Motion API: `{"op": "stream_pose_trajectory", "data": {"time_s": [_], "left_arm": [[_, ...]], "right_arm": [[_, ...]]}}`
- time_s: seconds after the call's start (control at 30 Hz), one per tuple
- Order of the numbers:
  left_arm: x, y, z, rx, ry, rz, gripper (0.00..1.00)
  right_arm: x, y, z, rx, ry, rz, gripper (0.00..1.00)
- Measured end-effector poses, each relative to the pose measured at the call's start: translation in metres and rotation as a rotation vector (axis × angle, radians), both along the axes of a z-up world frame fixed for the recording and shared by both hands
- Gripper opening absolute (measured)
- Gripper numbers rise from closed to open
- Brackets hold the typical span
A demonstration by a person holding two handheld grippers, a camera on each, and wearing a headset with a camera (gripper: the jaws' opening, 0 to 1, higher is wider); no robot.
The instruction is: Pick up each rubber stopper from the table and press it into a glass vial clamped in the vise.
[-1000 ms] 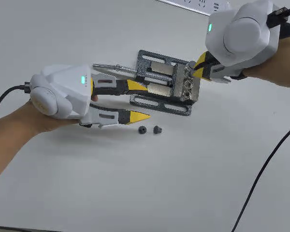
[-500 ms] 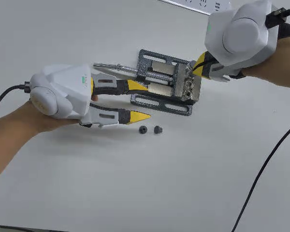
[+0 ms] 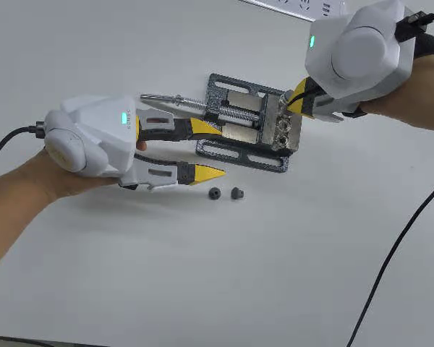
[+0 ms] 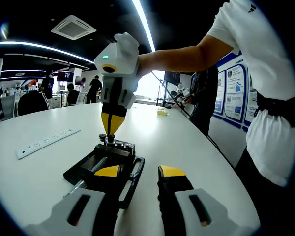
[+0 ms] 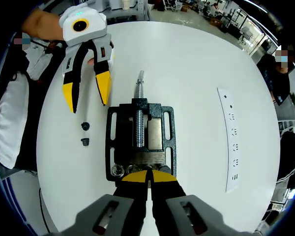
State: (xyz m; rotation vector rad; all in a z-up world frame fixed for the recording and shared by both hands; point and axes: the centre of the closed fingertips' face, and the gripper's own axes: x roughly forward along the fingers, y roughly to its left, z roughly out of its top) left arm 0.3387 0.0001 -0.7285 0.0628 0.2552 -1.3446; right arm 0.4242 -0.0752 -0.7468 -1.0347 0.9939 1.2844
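**Right tool closed over the vials, two stoppers loose on the table**

The surface is a plain white round table [image 3: 202, 282]. The left gripper view looks across it into an open office with strip ceiling lights [image 4: 147, 24] and people [image 4: 93, 86] standing far off.

Counted: one vise [image 3: 228, 88], two rubber stoppers [image 3: 214, 194], two grippers, two black cables [image 3: 398, 246] and one power strip [image 3: 296, 7]. The glass vials [image 3: 282, 131] stand in a row clamped at the vise's 3 o'clock end. Four tops seem to show in the left gripper view, though they are small.

The stoppers lie side by side, just apart, on bare table at 6 o'clock of the vise in the head view. The right gripper [image 3: 289, 108] comes in from 2 o'clock with its jaws pressed together, tips down on the row of vials. Whether anything is pinched between them I cannot tell. The left gripper [image 3: 220, 152] sits at 9 o'clock of the vise with its jaws spread and nothing between them, its lower tip near the stoppers.

From 4 to 8 o'clock of the vise the table is open room out to its rim. The power strip lies near the far edge at 12 o'clock
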Motion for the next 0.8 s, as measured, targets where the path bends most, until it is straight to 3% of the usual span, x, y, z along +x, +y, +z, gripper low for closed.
{"op": "stream_pose_trajectory", "data": {"time_s": [0.8], "left_arm": [[-0.0014, -0.0007, -0.0012, 0.003, 0.004, -0.005, 0.26]], "right_arm": [[-0.0024, -0.0024, 0.0014, -0.007, -0.005, 0.011, 0.03]]}}
